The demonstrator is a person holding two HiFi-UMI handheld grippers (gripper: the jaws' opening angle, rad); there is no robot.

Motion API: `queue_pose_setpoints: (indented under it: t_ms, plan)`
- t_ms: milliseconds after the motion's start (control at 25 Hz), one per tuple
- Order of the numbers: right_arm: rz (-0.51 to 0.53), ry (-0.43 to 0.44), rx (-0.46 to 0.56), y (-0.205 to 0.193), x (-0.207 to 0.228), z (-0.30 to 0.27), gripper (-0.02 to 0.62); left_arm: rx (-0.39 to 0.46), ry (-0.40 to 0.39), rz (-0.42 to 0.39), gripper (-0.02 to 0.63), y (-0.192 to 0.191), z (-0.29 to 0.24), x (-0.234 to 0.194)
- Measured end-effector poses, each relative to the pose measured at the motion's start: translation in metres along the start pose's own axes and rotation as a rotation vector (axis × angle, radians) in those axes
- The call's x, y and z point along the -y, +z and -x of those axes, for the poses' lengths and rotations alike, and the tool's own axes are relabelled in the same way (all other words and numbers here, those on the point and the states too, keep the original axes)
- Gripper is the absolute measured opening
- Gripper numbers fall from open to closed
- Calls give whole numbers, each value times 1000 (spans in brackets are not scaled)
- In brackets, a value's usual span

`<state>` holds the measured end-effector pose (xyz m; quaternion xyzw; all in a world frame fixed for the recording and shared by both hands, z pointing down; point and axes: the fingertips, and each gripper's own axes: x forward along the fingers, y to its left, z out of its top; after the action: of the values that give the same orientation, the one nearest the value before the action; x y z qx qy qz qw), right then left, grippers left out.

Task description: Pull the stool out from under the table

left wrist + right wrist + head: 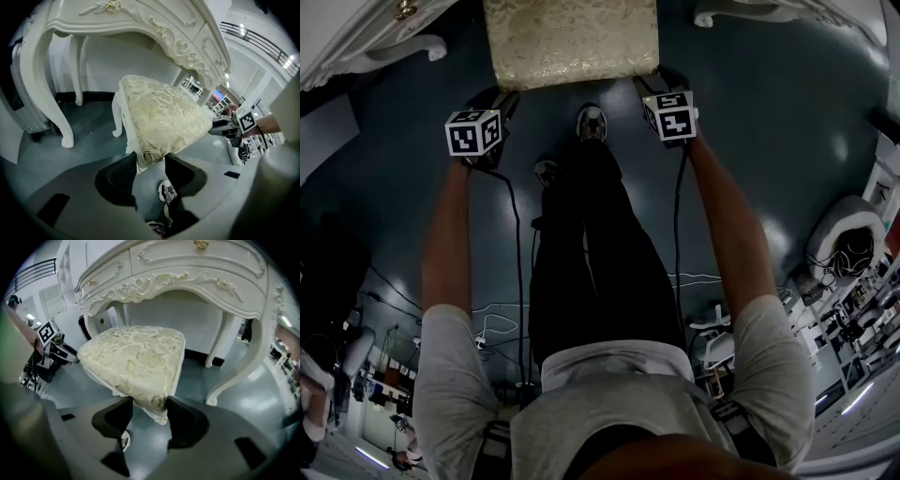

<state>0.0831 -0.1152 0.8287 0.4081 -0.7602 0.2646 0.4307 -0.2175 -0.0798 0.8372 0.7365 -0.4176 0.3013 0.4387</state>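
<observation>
Black fingers [187, 420] on cream floral-brocade stool [133, 357] corner

Seen from overhead, the stool [571, 39] runs off the top edge, its legs out of sight under the seat. The table [356, 42] shows only as white corners there. The left gripper [151, 154] covers the seat corner it clamps and most of the leg beneath. The right gripper [149, 398] does the same at its own corner. A shoe [167, 191] peeks between the left gripper's jaws, mostly hidden. The clutter [853, 319] along the room's edge is too small and dim to sort out.
</observation>
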Motion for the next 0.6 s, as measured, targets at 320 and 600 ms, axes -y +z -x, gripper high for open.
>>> queue_pose_setpoints:
  t_ms: [320, 600]
  plan:
    - [-4, 0, -4, -14, -9, 8, 239, -30, -2, -5, 187, -17, 7, 7]
    - [-28, -22, -29, -38, -23, 21, 239, -50, -10, -21, 186, -38, 14, 14]
